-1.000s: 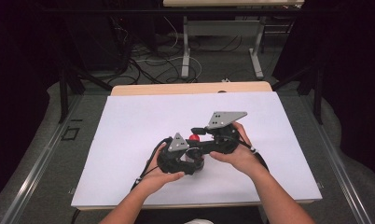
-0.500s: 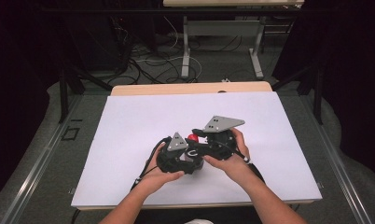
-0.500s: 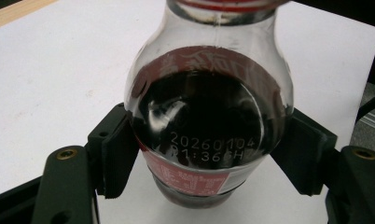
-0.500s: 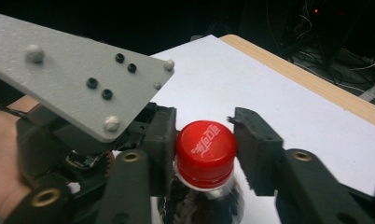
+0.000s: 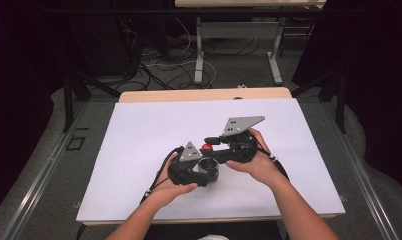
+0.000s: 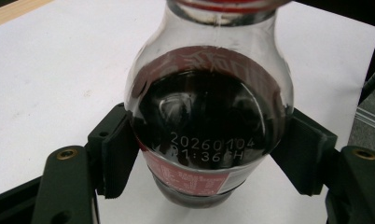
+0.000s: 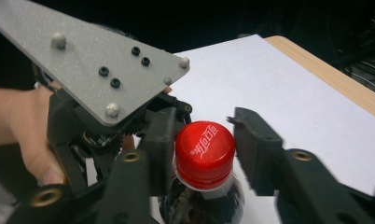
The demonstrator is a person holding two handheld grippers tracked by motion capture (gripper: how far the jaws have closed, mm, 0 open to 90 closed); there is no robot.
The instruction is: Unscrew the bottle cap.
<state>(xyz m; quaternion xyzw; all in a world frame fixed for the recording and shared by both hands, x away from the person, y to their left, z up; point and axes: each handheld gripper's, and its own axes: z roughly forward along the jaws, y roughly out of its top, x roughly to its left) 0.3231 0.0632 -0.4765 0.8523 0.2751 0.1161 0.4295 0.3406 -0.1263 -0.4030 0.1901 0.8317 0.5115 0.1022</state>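
I have the left gripper (image 5: 201, 170) clamped on the body of a small bottle (image 6: 209, 116) of dark drink, and its two black pads (image 6: 115, 156) press the glassy shoulder from either side, just above the red label. The bottle stands near the middle of the white sheet (image 5: 139, 135) that covers the table (image 5: 189, 95), a little toward my side, with both hands close together around it. My right gripper (image 7: 204, 149) sits at the red cap (image 7: 205, 154): its jaws have just been opening a little, and the cap is between them. In the right gripper view the left-hand jaw lies against the cap's side, while a narrow gap shows between the cap and the other jaw, so I read this as a loose straddle and not a firm grip. From the high view the cap (image 5: 206, 147) shows as a small red spot between the two grippers, with the right gripper (image 5: 214, 143) reaching in from the right.
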